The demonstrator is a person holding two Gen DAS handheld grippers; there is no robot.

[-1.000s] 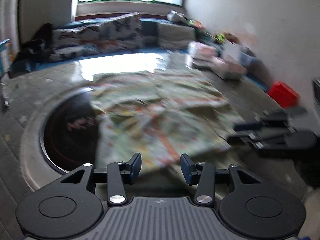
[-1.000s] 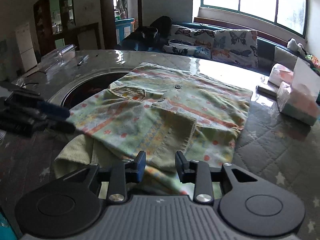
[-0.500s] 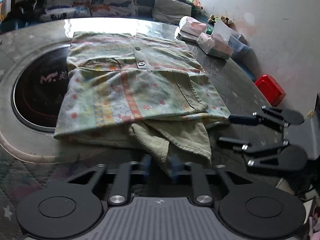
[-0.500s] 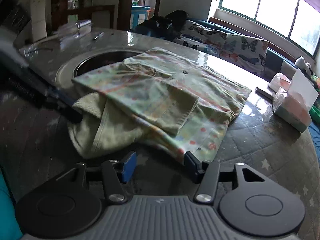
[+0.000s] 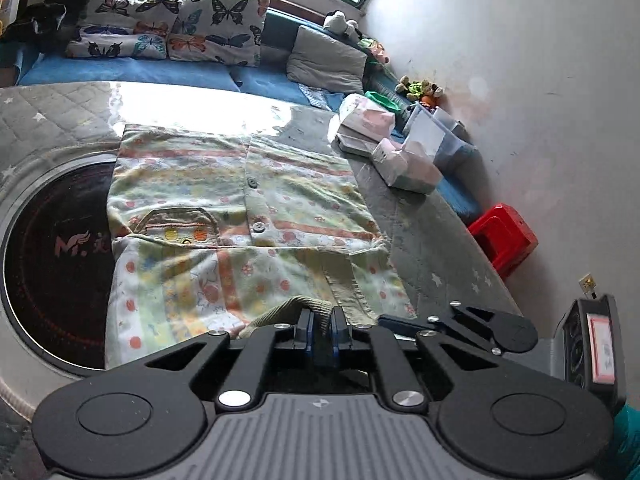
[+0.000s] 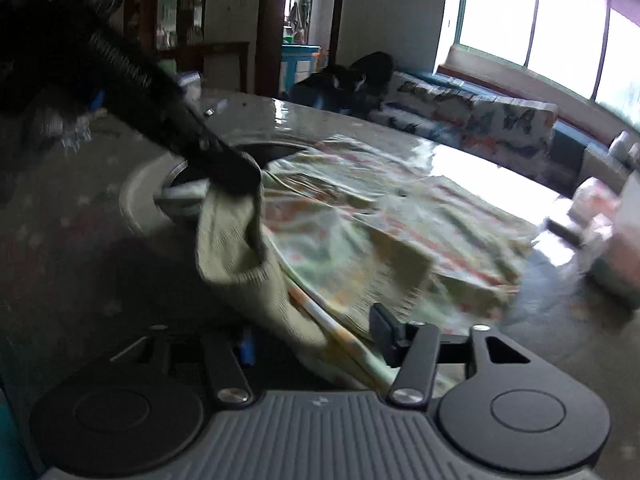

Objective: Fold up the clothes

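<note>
A pastel patterned button shirt (image 5: 248, 216) lies flat on the grey quilted table (image 5: 424, 240), its near part folded over. My left gripper (image 5: 321, 326) is shut on the shirt's green ribbed edge (image 5: 304, 304) and holds it a little above the table. The blurred right wrist view shows that same gripper (image 6: 236, 180) reaching in from the upper left with the ribbed cloth (image 6: 236, 248) hanging from it. My right gripper (image 6: 314, 340) sits at the shirt's near edge; its jaws are closing with cloth lying between them, not visibly pinched.
A round black hotplate (image 5: 52, 264) is set into the table under the shirt's left side. Tissue boxes (image 5: 404, 168) stand at the far right corner. A red stool (image 5: 504, 240) and a dark speaker (image 5: 592, 352) are on the right. A sofa with butterfly cushions (image 5: 180, 28) runs behind.
My left gripper shut on the ribbed edge and lifted it up and inward. The right gripper widened, then slid onto the shirt's near edge so that cloth now lies between its fingers.
</note>
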